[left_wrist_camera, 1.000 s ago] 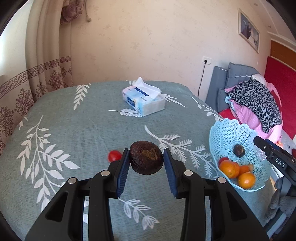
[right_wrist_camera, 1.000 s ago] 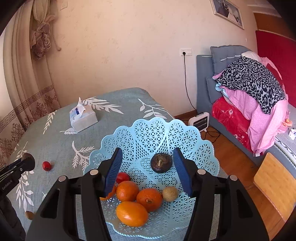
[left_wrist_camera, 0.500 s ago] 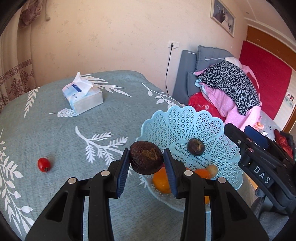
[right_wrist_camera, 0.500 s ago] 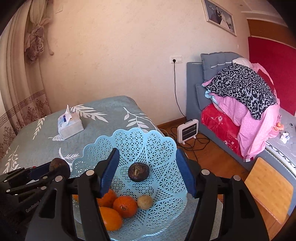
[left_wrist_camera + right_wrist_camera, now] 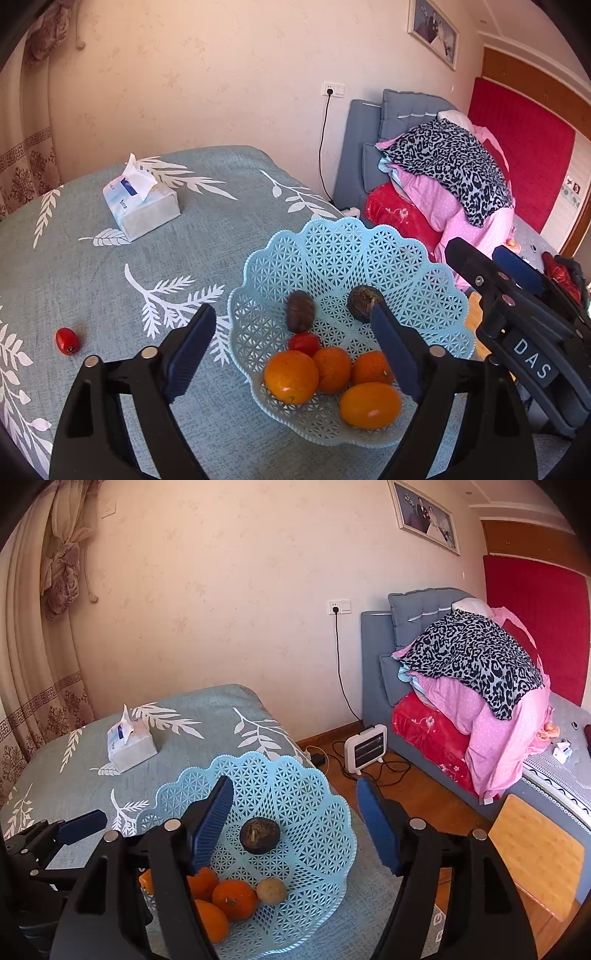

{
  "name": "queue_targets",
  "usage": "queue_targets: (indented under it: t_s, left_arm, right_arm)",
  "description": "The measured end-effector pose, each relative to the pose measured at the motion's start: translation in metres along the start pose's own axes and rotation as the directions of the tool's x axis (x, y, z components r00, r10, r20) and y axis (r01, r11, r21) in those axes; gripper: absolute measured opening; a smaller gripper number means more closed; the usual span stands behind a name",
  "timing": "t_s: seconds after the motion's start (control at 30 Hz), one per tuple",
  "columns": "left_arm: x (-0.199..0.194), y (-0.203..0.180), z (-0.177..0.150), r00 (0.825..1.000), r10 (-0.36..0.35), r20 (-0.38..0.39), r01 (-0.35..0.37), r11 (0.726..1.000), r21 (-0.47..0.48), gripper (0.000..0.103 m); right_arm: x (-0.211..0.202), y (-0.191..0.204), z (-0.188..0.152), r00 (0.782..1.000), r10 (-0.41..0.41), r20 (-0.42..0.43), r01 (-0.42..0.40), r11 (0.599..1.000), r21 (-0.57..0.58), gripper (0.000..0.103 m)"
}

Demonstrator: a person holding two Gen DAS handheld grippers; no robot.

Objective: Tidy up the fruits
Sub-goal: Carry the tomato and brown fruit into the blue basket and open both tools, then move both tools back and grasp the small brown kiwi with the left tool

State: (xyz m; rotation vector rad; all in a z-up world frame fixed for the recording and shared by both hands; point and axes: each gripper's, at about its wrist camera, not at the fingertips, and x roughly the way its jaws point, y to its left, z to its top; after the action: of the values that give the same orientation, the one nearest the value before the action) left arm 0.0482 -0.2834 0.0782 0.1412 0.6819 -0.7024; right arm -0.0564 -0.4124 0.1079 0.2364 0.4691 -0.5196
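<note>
A light blue lattice fruit basket [image 5: 332,251] [image 5: 314,797] stands near the table's right edge. In it lie several oranges [image 5: 291,376], a red tomato [image 5: 304,343], a dark brown fruit [image 5: 300,310] and a second dark round fruit [image 5: 364,304] [image 5: 259,835]. My left gripper [image 5: 291,354] is open and empty above the basket's near side. My right gripper [image 5: 295,827] is open and empty over the basket; it shows at the right of the left wrist view [image 5: 517,314]. A small red tomato [image 5: 67,340] lies on the tablecloth to the left.
A tissue box [image 5: 142,206] [image 5: 129,744] sits further back on the grey-green leaf-patterned tablecloth [image 5: 92,280]. Right of the table are a wooden floor, a small heater [image 5: 365,751] and a bed with piled bedding [image 5: 472,679].
My left gripper moved right over the basket, opened and let go of the dark brown fruit, which now lies in the basket. My right gripper pulled back and up a little.
</note>
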Motion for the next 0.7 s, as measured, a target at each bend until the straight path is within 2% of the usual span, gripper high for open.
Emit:
queue_targets:
  t_s: [0.13,0.3,0.5,0.7]
  left_arm:
    - [-0.008,0.007,-0.001,0.998,0.055,0.032,-0.055,0.998,0.003,0.093]
    - [-0.021,0.021,-0.004,0.991,0.118,0.055,-0.118,0.993,-0.02,0.093]
    - [-0.042,0.037,-0.011,0.976,0.2,0.086,-0.199,0.98,-0.026,0.094]
    - [-0.06,0.055,-0.024,0.964,0.252,0.089,-0.248,0.967,-0.059,0.097]
  right_arm:
    - [-0.005,0.003,0.001,1.0,0.006,0.01,-0.006,1.0,-0.004,0.073]
    - [-0.008,0.009,-0.001,1.0,0.019,0.014,-0.019,1.0,-0.018,0.073]
    - [-0.01,0.02,-0.003,0.999,0.037,0.01,-0.036,0.999,-0.04,0.073]
    - [-0.011,0.035,-0.009,0.998,0.061,-0.002,-0.061,0.995,-0.074,0.074]
